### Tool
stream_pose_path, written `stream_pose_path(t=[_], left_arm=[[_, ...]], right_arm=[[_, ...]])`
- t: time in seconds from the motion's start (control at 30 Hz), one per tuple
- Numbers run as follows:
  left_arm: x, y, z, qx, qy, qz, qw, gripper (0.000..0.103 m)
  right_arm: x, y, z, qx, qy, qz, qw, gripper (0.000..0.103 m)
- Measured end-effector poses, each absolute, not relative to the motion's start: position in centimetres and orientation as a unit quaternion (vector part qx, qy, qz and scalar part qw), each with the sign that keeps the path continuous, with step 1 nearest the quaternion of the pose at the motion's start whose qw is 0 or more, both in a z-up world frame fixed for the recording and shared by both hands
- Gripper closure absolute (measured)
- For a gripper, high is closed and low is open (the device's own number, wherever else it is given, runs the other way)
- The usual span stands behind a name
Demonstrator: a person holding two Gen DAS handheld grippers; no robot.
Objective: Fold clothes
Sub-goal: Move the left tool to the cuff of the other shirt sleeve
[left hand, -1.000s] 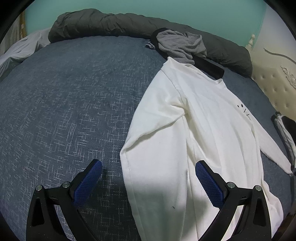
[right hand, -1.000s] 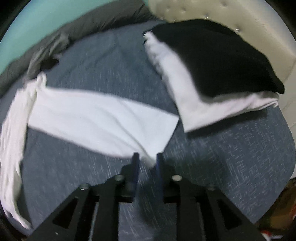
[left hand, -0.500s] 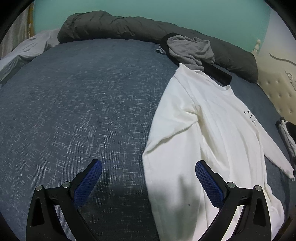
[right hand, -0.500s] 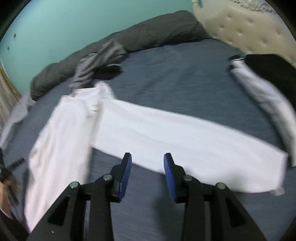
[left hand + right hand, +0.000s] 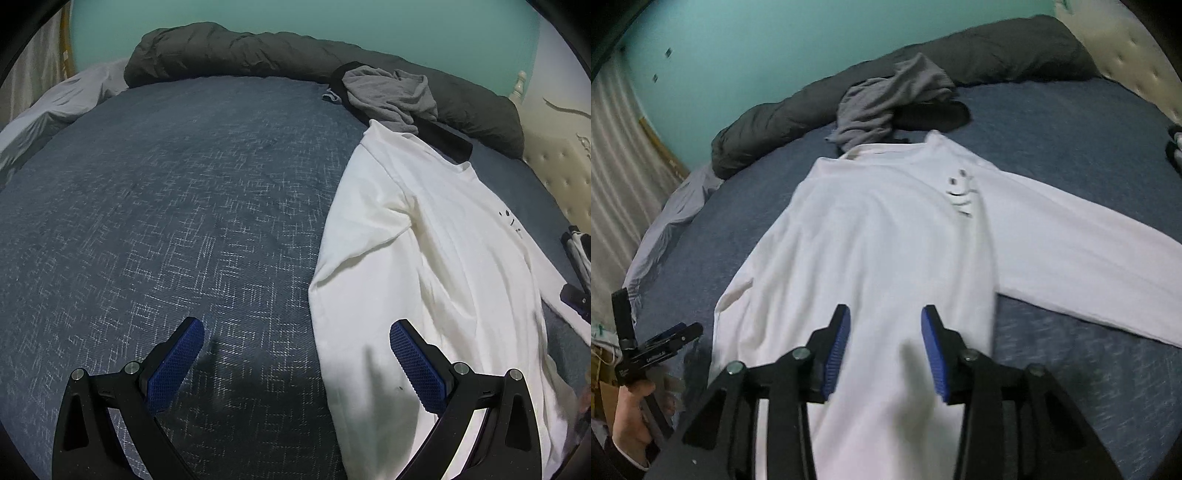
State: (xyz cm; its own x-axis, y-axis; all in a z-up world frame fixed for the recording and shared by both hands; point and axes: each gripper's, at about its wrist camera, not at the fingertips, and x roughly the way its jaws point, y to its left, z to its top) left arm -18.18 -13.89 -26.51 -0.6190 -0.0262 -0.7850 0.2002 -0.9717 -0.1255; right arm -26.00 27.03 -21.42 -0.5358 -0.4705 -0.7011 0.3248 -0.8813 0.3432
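Note:
A white long-sleeved shirt [image 5: 879, 236] with a small black chest print lies face up on the blue bed, one sleeve [image 5: 1082, 254] stretched out to the right. My right gripper [image 5: 885, 325] hovers over the shirt's lower body, its jaws opening with nothing between them. In the left wrist view the same shirt [image 5: 436, 258] lies to the right, its left sleeve folded along the body. My left gripper [image 5: 295, 341] stands wide open above the bedspread at the shirt's left edge, holding nothing. It also shows at the far left of the right wrist view as the left gripper [image 5: 674, 332], held by a hand.
A crumpled grey garment [image 5: 894, 99] and a black one [image 5: 934, 114] lie beyond the shirt's collar. A rolled dark grey duvet [image 5: 236, 51] runs along the far bed edge. Folded clothes [image 5: 580, 251] sit at the right, near a padded headboard [image 5: 1126, 40].
My right gripper let go of the sleeve end, swung left across the bed to above the shirt's body, and its jaws widened. The left gripper drifted slightly left, staying wide open.

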Motion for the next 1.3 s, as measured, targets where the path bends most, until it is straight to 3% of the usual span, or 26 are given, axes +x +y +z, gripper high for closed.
stream_pose_path(t=[0.53,1.3], left_arm=[[-17.8,-12.6,-27.9,0.459,0.101,-0.880,0.066,0.000],[-15.8,-10.7,-27.5,0.467,0.098,-0.877,0.056,0.004]], right_arm=[[-25.5,25.3,-23.2,0.411,-0.143,-0.866,0.247,0.060],[-26.0,27.3,-20.4,0.347,-0.178,-0.887,0.246,0.060]])
